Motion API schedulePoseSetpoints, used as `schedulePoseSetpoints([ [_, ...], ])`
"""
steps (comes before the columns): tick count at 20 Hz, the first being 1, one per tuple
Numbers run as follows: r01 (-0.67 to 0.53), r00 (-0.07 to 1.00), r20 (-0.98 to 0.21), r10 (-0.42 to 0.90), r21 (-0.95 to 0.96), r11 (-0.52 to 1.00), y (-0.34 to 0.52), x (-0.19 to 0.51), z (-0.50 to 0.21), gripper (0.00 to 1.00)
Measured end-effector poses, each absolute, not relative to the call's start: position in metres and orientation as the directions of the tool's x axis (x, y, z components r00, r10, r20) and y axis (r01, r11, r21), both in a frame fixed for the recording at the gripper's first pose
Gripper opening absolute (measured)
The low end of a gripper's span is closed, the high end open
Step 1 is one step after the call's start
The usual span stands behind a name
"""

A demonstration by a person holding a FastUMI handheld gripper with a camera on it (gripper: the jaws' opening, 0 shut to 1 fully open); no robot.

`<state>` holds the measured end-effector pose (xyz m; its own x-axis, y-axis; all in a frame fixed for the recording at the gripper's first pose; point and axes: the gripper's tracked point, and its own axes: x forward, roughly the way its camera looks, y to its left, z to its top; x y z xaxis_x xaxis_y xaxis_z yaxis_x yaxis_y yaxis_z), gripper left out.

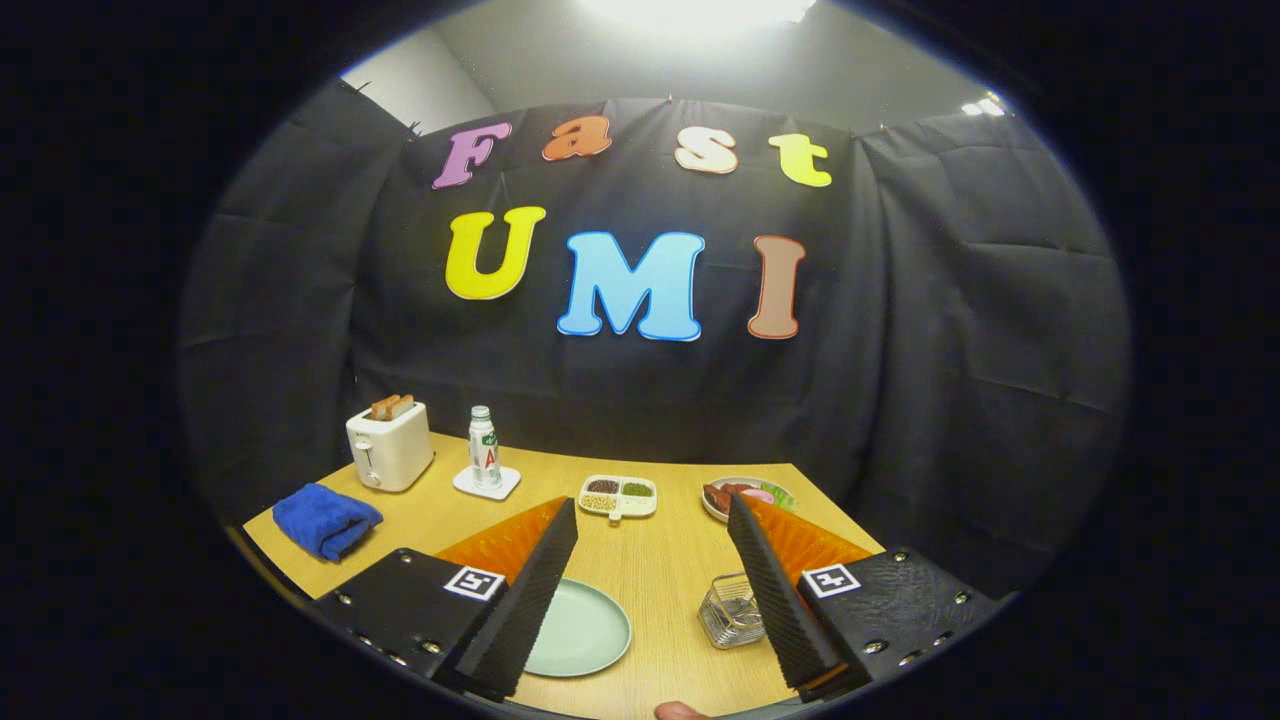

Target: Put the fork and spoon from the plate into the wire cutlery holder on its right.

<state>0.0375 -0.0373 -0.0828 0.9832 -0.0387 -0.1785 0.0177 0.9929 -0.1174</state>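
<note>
Wire cutlery holder [732,611], a clear-looking mesh box, sits just right of our round pale-green plate [585,630]; we cannot tell its contents. Our gripper [652,512] hangs wide apart above both, gripping nothing.

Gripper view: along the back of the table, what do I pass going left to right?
Blue cloth → toaster → bottle → divided dish → food plate. The gripper hangs open above the table, nothing between its fingers.
</note>
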Motion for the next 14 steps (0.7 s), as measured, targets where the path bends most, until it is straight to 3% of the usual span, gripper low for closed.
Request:
schedulePoseSetpoints([
  [5, -0.025, 0.973, -0.229, 0.002, -0.098, 0.995, -0.034, 0.045, -0.106, 0.93],
  [14, -0.058, 0.975, -0.218, 0.042, -0.066, 0.996, -0.025, 0.051, -0.107, 0.93],
])
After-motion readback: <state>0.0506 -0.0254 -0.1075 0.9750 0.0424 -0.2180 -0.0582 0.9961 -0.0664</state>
